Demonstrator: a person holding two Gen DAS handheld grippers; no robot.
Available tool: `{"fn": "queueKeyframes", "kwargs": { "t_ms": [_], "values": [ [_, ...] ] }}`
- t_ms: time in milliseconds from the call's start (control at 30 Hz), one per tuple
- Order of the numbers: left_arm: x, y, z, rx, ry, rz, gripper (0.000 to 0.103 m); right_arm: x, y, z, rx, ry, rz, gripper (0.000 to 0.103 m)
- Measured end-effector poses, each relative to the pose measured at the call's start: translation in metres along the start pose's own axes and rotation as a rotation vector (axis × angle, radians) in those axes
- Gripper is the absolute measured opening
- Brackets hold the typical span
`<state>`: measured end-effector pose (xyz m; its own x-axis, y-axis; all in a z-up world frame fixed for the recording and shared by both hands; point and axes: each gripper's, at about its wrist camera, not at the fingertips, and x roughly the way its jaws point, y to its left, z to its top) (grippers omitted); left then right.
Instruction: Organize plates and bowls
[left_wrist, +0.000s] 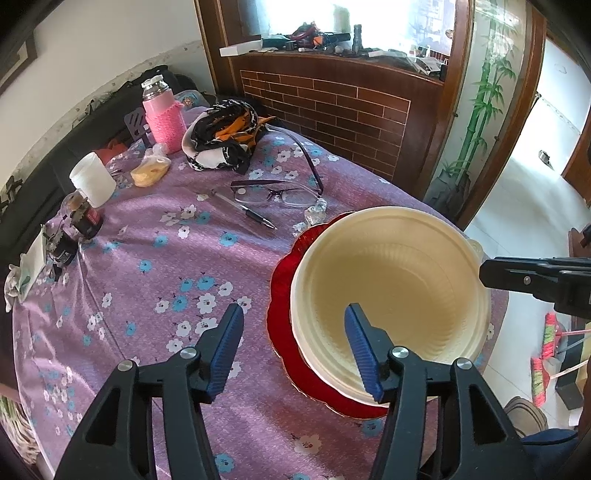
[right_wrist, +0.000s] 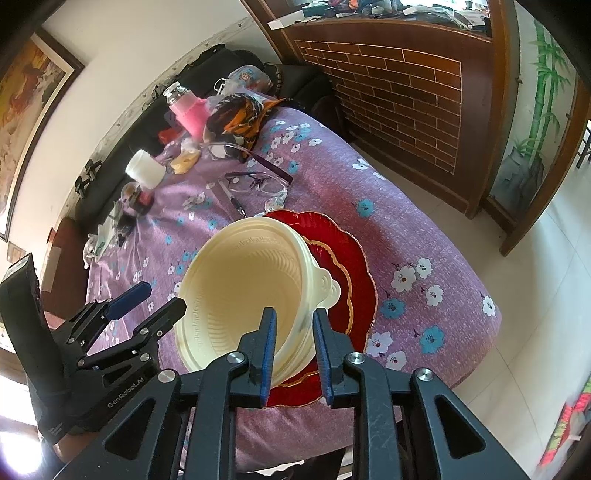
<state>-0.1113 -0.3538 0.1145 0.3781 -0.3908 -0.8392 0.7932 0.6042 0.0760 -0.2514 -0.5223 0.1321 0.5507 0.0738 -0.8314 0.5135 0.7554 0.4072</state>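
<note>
While the right gripper (right_wrist: 293, 354) pinches the thin ribbed wall of the cream plastic bowl (right_wrist: 243, 291), its jaws clenched on it, the left gripper (left_wrist: 293, 347) straddles the opposite rim, jaws released. The bowl tilts over the scalloped red glass plate (right_wrist: 354, 266) at centre frame on the floral purple-clothed surface (left_wrist: 166, 258).

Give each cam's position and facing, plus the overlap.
Left wrist: on the left hand-held gripper, angled down at the cream bowls on the red plates; its open fingers show.
Right wrist: on the right hand-held gripper, straddling the bowl rim.
Shared: bowls, plates, glasses, each other's gripper.
</note>
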Motion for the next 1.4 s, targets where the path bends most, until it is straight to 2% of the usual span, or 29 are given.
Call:
{"fn": "queueKeyframes", "kwargs": {
  "t_ms": [267, 533, 1267, 1400],
  "values": [
    [-0.002, 0.002, -0.001, -0.001, -0.004, 0.005, 0.061, -0.001, 0.000, -0.001, 0.003, -0.004, -0.001, 0.025],
    [-0.006, 0.007, -0.001, -0.007, -0.016, 0.021, 0.065, -0.005, 0.004, -0.002, 0.006, -0.018, -0.006, 0.035],
    [-0.012, 0.015, -0.005, -0.007, -0.034, 0.043, 0.074, -0.005, 0.008, -0.002, 0.006, -0.027, -0.008, 0.037],
    [-0.014, 0.028, -0.006, -0.046, -0.034, 0.027, 0.075, -0.006, 0.007, -0.001, 0.012, -0.034, -0.006, 0.037]
  ]
}}
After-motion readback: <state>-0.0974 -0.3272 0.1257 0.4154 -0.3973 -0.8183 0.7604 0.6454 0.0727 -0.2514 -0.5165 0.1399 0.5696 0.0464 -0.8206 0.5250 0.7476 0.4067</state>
